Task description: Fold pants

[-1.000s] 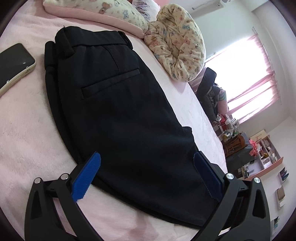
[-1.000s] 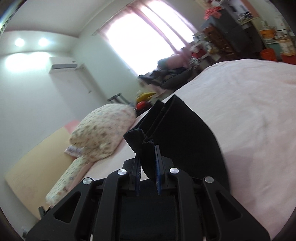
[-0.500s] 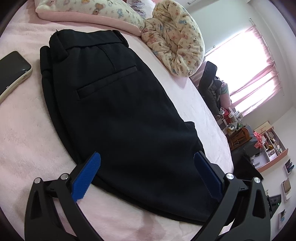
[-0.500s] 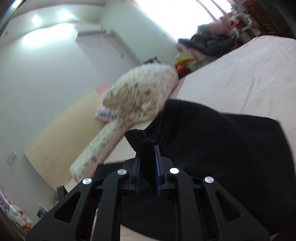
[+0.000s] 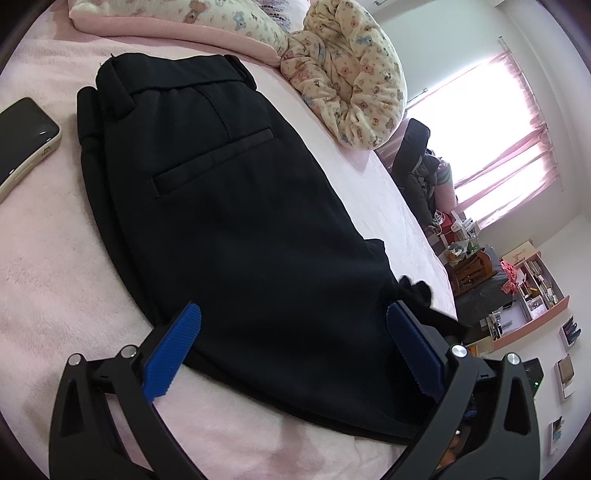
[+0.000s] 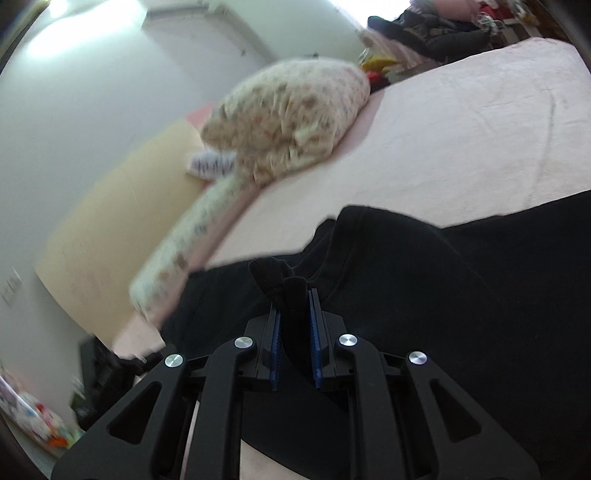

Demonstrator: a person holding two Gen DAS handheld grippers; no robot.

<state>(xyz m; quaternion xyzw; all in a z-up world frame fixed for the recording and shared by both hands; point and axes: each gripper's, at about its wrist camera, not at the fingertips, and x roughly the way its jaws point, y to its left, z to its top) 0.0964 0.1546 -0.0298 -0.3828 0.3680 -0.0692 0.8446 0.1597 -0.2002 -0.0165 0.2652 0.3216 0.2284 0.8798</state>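
In the left wrist view there is one pair of black pants (image 5: 236, 206), one phone (image 5: 22, 136), one long floral pillow (image 5: 177, 18) and one bunched floral blanket (image 5: 347, 74), all on a pink bed (image 5: 48, 266). The left gripper (image 5: 293, 325) stands wide open, its two blue pads (image 5: 173, 350) spread to either side of the near end of the pants and not pressing on them. The pants lie flat straight ahead of the gripper, waistband at the far end, with one welt back pocket and a belt loop showing. The cloth is smooth and matte, and the stack looks layered along its left edge. A small bunch of black fabric pokes up just beyond the right pad. The phone lies far to the left of the gripper, apart from the pants. The pillow and blanket sit beyond the waistband.

In the right wrist view, blurred, there is one right gripper (image 6: 293, 314), nearly closed and pinching a fold of the pants (image 6: 480, 295) between its two blue pads. A tuft of the cloth sticks out just past the fingertips. The rest of the black fabric spreads ahead and to the right of the gripper over the bed (image 6: 461, 129). The blanket (image 6: 288, 122) and pillow (image 6: 184, 236) lie ahead to the left.
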